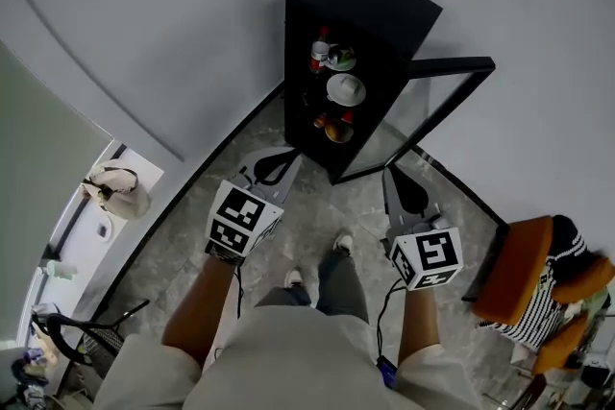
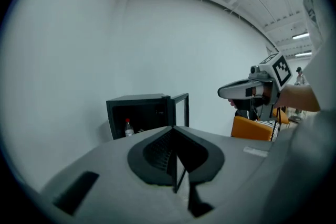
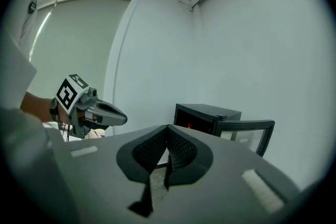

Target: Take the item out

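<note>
i'm standing short of the black cabinet (image 1: pixel 360 5), which sits on the floor against the far wall with its glass door (image 1: pixel 442 96) swung open to the right. both tools are held low in front of me, pointing toward it and well apart from it. the left gripper (image 1: pixel 281 163) has its jaws pressed together with nothing in them. the right gripper (image 1: pixel 396 185) looks the same, tips meeting and empty.

i judge this to be the approach step, since nothing has been taken out yet. the shelves hold several things: a cup (image 1: pixel 320 49) and a small dish (image 1: pixel 341 60) on top, a white bowl (image 1: pixel 346 89) in the middle and something orange (image 1: pixel 336 131) lower down. the left gripper view also shows a red-capped bottle (image 2: pixel 127 127) at the cabinet's left side. i can't tell which of these is the item meant.

next i'd need to move closer and choose one tool. its jaws should be spread before it goes in past the door frame, and it should stay clear of the neighbouring crockery.
</note>
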The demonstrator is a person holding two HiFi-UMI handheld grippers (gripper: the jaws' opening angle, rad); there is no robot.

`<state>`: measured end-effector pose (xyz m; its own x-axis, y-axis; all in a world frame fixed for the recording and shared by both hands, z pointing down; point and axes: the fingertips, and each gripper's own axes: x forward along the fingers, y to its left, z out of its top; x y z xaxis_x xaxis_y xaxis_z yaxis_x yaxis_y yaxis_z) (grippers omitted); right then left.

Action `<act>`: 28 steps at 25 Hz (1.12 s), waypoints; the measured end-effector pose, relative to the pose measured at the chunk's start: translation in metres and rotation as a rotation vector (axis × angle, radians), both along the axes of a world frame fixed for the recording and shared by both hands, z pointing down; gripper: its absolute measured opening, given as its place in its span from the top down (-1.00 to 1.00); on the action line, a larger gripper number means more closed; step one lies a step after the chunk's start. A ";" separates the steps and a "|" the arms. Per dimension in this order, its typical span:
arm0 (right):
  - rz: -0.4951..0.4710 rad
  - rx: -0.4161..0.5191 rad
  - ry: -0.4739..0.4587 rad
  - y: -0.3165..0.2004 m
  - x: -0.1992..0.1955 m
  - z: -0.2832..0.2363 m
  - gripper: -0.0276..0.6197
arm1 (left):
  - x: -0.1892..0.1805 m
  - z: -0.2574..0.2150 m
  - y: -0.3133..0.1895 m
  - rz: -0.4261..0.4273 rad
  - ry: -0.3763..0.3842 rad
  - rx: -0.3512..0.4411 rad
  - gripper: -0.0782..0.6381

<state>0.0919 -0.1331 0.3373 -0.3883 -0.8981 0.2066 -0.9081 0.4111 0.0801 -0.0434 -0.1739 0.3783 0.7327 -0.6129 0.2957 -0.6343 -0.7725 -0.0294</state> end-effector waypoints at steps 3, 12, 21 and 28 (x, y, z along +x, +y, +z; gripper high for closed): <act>-0.019 -0.014 0.011 -0.019 -0.003 0.008 0.90 | 0.006 0.014 -0.019 -0.003 0.042 -0.080 0.77; -0.047 -0.053 -0.018 -0.095 0.007 0.033 0.90 | 0.025 0.052 -0.102 -0.068 0.399 -0.376 0.71; -0.054 -0.141 -0.036 -0.160 0.020 0.075 0.90 | 0.051 0.115 -0.184 -0.121 0.602 -0.583 0.70; -0.036 -0.228 -0.017 -0.181 0.031 0.113 0.90 | 0.075 0.175 -0.228 -0.154 0.675 -0.716 0.69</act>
<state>0.1231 -0.3145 0.4504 -0.4249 -0.8142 0.3956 -0.8927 0.4494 -0.0339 0.0313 -0.4018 0.5533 0.8109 -0.5555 0.1839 -0.4416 -0.3747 0.8152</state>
